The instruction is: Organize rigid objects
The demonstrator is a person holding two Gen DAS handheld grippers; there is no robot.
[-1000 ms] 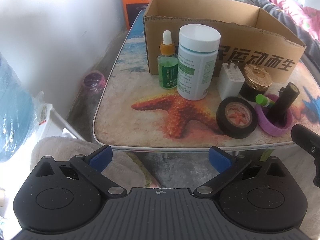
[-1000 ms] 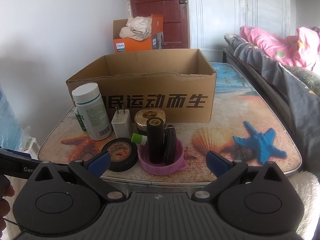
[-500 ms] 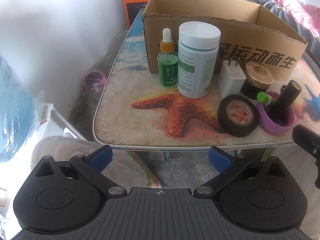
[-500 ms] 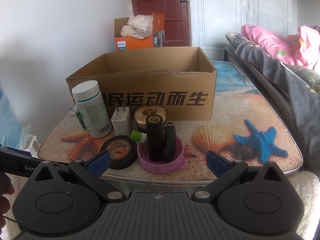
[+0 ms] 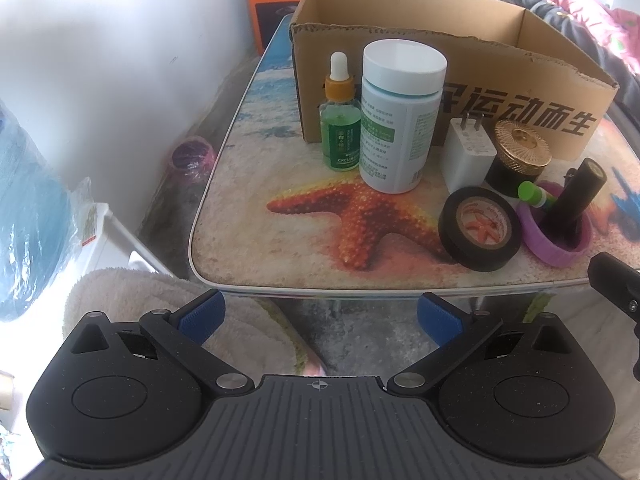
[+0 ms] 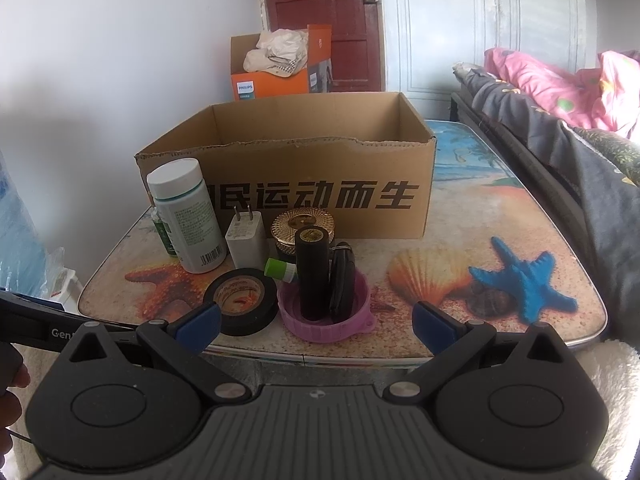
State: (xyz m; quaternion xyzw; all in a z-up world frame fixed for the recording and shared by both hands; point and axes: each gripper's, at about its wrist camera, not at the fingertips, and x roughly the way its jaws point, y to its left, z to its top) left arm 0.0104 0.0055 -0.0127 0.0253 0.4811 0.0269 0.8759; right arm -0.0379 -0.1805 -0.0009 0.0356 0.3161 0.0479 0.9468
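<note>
Both handheld grippers hover short of the near edge of a beach-print table [image 5: 280, 240], the left gripper [image 5: 320, 314] and the right gripper [image 6: 316, 322] each with blue-tipped fingers spread wide and nothing between them. The items awaiting sorting stand in a tight row at the near side, in front of an open cardboard box [image 6: 320, 200] whose visible inside walls are bare; its floor cannot be seen. From left: a green dropper bottle [image 5: 340, 136], a white-capped supplement bottle [image 5: 396, 120], a white plug adapter [image 5: 466, 156], a gold-lidded black jar [image 5: 518, 156] and a roll of black electrical tape [image 6: 240, 300]. A purple lid [image 6: 324, 320] at the near right serves as a small dish, holding an upright black cylinder [image 6: 312, 272] and a dark flat object leaning beside it; a green-capped tube [image 6: 280, 270] lies at its far-left rim. The next reach is best aimed at an outer piece, likely the tape, closing squarely so neighbours standing close by are not knocked over.
</note>
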